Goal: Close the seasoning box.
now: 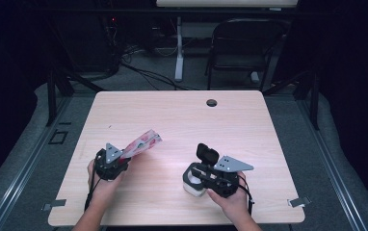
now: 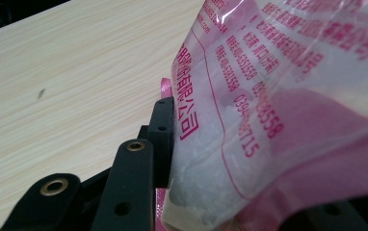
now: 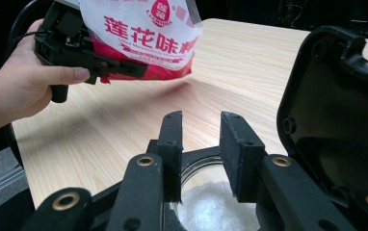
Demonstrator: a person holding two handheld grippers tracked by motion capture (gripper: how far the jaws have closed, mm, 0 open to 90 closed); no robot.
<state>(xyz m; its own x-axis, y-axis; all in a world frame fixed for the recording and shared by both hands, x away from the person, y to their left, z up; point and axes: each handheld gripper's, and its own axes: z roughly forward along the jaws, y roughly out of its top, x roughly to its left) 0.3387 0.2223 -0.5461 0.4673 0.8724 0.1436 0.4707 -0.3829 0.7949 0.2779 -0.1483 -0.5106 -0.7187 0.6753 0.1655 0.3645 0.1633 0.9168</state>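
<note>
Over the table's near left, left gripper [image 1: 116,161] clamps a pink-white bag [image 1: 142,143] (white crystals inside), lifted and tilted; right gripper [image 3: 201,139], jaws slightly apart, straddles the open container [image 1: 194,183] rim.

Black jaws with brass-ringed screw holes, grey plates

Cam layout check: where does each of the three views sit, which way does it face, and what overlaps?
High view: above the person's side, facing forward and down on the table; both hands and forearms enter from the bottom.
Left gripper view: rides the left tool, looking along its jaws at the pink bag.
Right gripper view: rides the right tool, looking over the open white container toward the other hand.
Shared: pink bag, left tool and tabletop appear in the high and right gripper views.
</note>
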